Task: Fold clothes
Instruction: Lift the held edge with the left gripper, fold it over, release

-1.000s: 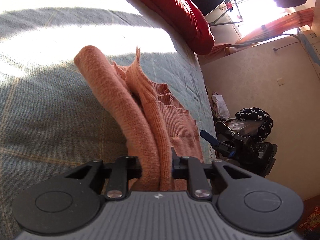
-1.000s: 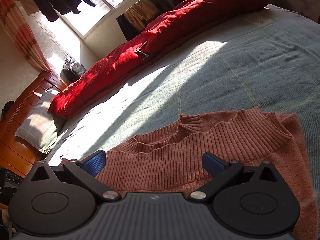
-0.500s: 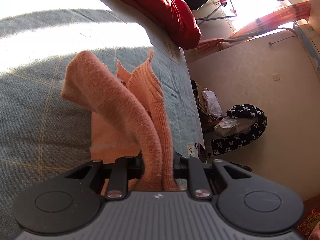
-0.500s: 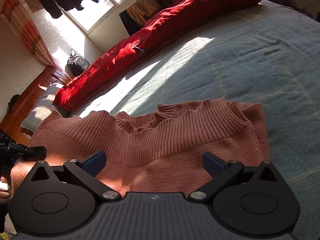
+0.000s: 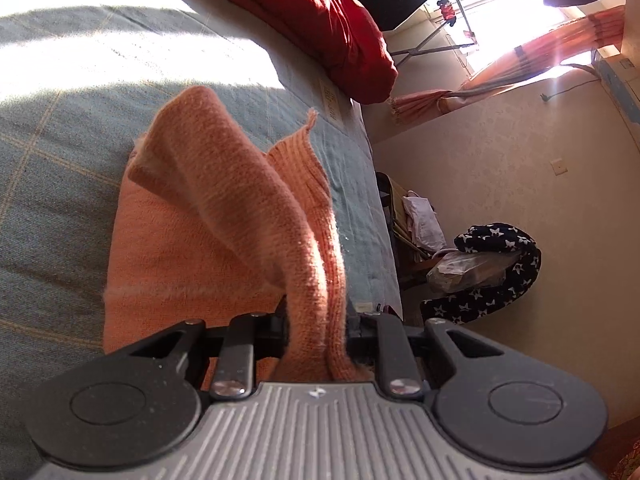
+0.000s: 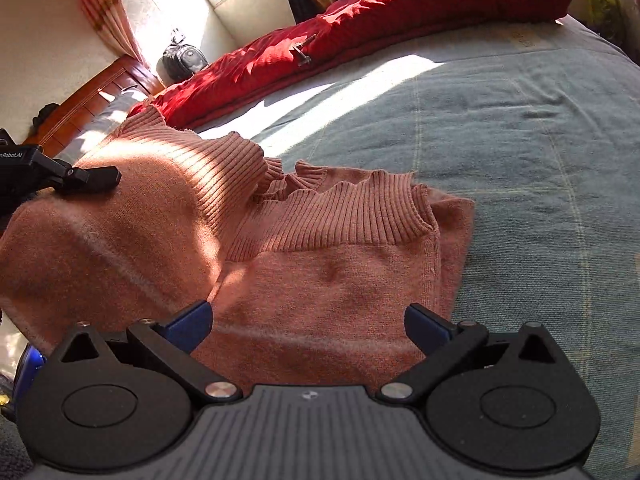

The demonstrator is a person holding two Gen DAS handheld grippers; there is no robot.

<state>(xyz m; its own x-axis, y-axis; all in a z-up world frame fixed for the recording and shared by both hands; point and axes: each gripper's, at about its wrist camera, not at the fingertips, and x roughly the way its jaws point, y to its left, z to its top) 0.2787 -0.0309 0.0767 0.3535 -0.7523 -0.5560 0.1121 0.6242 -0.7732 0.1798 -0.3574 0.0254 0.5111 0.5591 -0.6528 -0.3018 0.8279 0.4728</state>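
on the bed (image 6: 520, 128), beside a red duvet (image 6: 360, 32), the left claw (image 5: 316, 320) pinches the raised sweater (image 6: 320, 272); the right claw (image 6: 308, 320) stands wide over it.

My left claw (image 5: 316, 332) has its fingertips buried in the sweater (image 5: 248, 216), so I can't see them. Left of my right claw (image 6: 308, 322), the picture's edge cuts off the sweater's lifted fold.
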